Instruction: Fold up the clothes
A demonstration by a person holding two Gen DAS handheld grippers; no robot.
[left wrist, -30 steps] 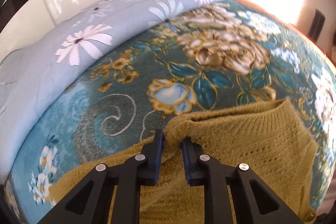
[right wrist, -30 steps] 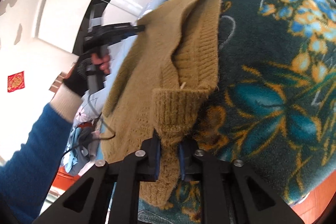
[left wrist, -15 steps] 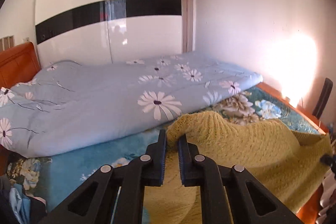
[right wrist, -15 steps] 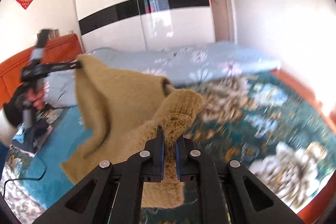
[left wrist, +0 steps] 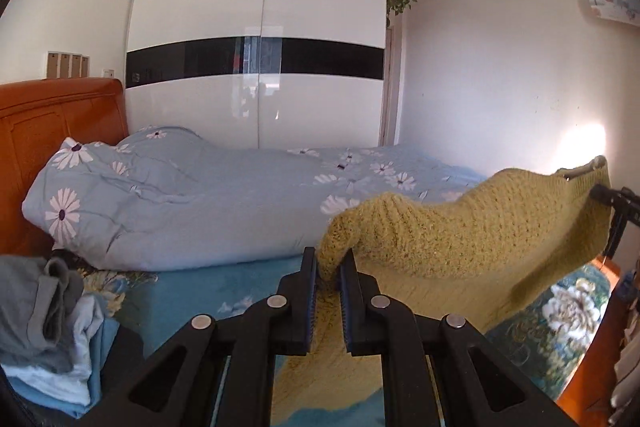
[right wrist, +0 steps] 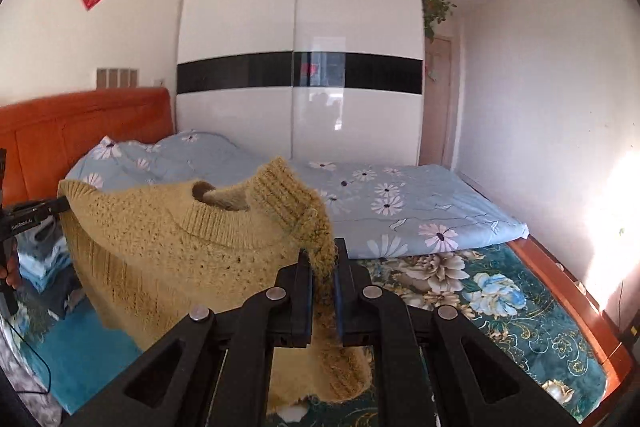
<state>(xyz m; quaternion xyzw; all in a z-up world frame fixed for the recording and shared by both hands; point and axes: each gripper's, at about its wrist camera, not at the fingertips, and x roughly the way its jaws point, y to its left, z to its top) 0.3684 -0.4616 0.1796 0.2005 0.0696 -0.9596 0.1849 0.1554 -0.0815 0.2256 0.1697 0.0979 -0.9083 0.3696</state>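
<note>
A mustard-yellow knitted sweater hangs stretched in the air between my two grippers, above the bed. My left gripper is shut on one edge of it. My right gripper is shut on a ribbed edge of the sweater; its round neck hole faces the right wrist camera. The right gripper also shows at the far right of the left wrist view, and the left gripper shows at the far left of the right wrist view. The sweater's lower part sags toward the bed.
The bed has a teal floral cover and a rolled light-blue daisy quilt along the far side. An orange wooden headboard stands left. A pile of clothes lies at the near left. A white wardrobe is behind.
Both grippers have lifted the sweater off the bed and spread it apart. Both cameras have tilted up from the bed cover to a level view of the room.
</note>
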